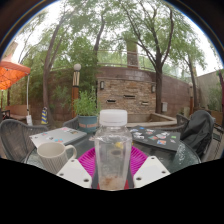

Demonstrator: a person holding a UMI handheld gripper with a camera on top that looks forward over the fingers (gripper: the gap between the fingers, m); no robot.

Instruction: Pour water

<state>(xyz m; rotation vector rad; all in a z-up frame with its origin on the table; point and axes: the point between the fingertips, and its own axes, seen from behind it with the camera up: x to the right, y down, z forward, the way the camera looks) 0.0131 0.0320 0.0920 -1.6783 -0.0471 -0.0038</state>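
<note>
Clear plastic bottle (113, 150), white-capped, is held upright betw. the gripper (113, 165) fingers, pink pads (88, 160) pressed on both sides. A white mug (52, 155) is seen just left on the table (70, 133). No tilt yet, cap apparently on; pouring judged not started.

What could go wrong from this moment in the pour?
1. The clear bottle sits between the gripper fingers, but a firm grip is not visible; it might slip when tilted.
2. The white mug stands off to one side of the bottle, so a hasty pour could spill onto the table.
</note>
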